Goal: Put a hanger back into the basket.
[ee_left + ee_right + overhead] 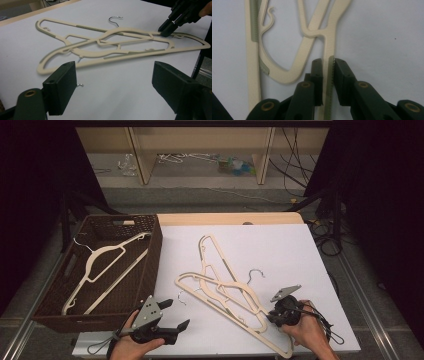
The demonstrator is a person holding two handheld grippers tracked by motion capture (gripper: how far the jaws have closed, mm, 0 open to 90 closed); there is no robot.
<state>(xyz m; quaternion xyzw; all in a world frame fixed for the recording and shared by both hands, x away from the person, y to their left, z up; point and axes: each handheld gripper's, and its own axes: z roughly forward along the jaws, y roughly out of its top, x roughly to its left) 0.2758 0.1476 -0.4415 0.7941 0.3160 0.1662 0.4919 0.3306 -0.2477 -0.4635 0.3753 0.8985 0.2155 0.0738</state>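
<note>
Right gripper (327, 65) clamped on unlabelled cream hanger (328, 45); left gripper (113, 82) open, empty.

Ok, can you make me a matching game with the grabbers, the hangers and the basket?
Things:
1. left gripper
2. right gripper
3. brown basket
4. pile of cream hangers

States or places:
A. lies on the white table top
B. jaws wide apart, nothing between them
C. holds one cream hanger inside, at the table's left
D. jaws pinched on a hanger bar

Pairs: 1-B, 2-D, 3-C, 4-A
</note>
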